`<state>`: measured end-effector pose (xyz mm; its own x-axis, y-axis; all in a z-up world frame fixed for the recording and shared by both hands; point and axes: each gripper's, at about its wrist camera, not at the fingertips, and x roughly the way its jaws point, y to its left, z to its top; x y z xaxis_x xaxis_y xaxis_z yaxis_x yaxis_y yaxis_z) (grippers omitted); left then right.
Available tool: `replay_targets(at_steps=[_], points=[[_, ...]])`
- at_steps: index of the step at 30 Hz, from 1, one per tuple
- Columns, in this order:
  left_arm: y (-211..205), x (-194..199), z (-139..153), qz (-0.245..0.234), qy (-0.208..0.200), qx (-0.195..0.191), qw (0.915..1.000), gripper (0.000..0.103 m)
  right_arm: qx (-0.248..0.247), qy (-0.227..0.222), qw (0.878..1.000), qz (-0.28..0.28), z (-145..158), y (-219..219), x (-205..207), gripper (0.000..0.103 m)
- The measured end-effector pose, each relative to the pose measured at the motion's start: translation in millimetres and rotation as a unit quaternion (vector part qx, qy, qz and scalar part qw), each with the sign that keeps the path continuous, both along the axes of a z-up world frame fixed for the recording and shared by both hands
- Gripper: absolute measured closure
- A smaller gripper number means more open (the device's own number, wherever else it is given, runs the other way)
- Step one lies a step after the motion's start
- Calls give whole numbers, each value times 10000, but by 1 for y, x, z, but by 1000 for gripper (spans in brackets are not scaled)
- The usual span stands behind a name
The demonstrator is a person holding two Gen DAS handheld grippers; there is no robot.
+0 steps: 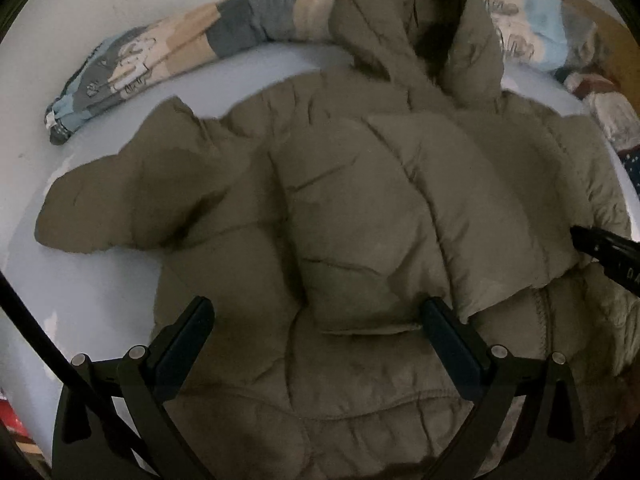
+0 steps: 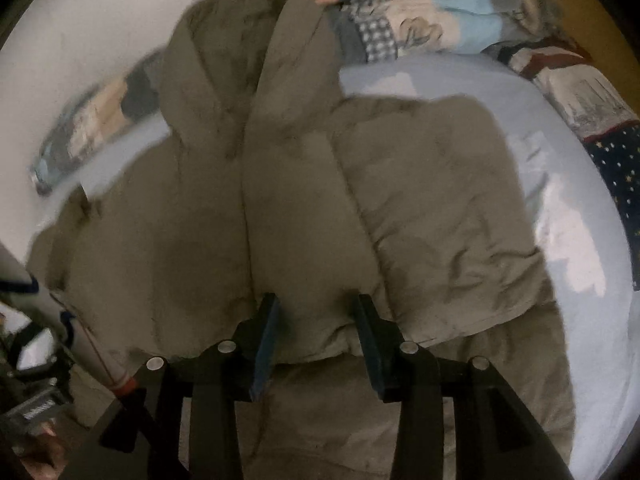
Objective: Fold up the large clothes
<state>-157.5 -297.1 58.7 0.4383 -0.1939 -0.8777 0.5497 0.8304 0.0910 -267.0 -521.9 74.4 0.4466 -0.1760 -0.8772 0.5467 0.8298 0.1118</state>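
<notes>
An olive puffer jacket (image 1: 360, 208) with a hood (image 1: 424, 32) lies flat on a pale blue bed sheet (image 1: 100, 292). One sleeve sticks out to the left (image 1: 120, 196); the other sleeve is folded across the body (image 1: 400, 220). My left gripper (image 1: 318, 312) is open just above the jacket's lower middle, holding nothing. In the right wrist view the jacket (image 2: 300, 208) fills the middle, and my right gripper (image 2: 316, 312) is half closed around a thick fold of the jacket at its edge. The right gripper's tip also shows in the left wrist view (image 1: 600, 248).
A rolled patchwork quilt (image 1: 180, 56) lies along the wall behind the jacket and also shows in the right wrist view (image 2: 440, 20). A star-patterned dark cloth (image 2: 616, 168) lies at the right. The left hand's tool (image 2: 36, 380) is at lower left.
</notes>
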Motion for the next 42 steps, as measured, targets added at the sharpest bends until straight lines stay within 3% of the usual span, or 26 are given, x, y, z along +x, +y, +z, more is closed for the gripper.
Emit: replay_targets(at_steps=[5,9,12,18,21,24,29,32,37,42], points=[[10,-1,27,56,-206,-384,9990,0,-153,172,9997,31,-3,5,4,58],[35,5,62,228,-364,-911,9949,0,148,-490,9987,-55,35,10,-8,58],[55,16,69,329,-324,-961,9943,0,-19,-856,9963,-3,70,19,-22,52],[108,50,71,1004,-121,-1159,9881,0,28,-1159,9932,-143,105,44,-68,45],[133,63,68,1332,118,-1363,9816,0,254,-1138,9927,-322,98,65,-91,41],[156,74,63,1551,216,-1421,9774,0,220,-929,9954,-126,80,89,-93,41],[193,92,58,1825,-113,-1079,9772,0,-239,-571,9972,426,52,109,-73,42],[218,107,52,2050,-82,-1143,9720,0,-25,-539,9976,430,43,99,-66,42],[269,142,42,2587,128,-1611,9524,0,-105,-566,9973,451,42,89,-60,42],[337,173,29,3327,465,-2517,9076,0,1,-652,9972,379,43,78,-64,42]])
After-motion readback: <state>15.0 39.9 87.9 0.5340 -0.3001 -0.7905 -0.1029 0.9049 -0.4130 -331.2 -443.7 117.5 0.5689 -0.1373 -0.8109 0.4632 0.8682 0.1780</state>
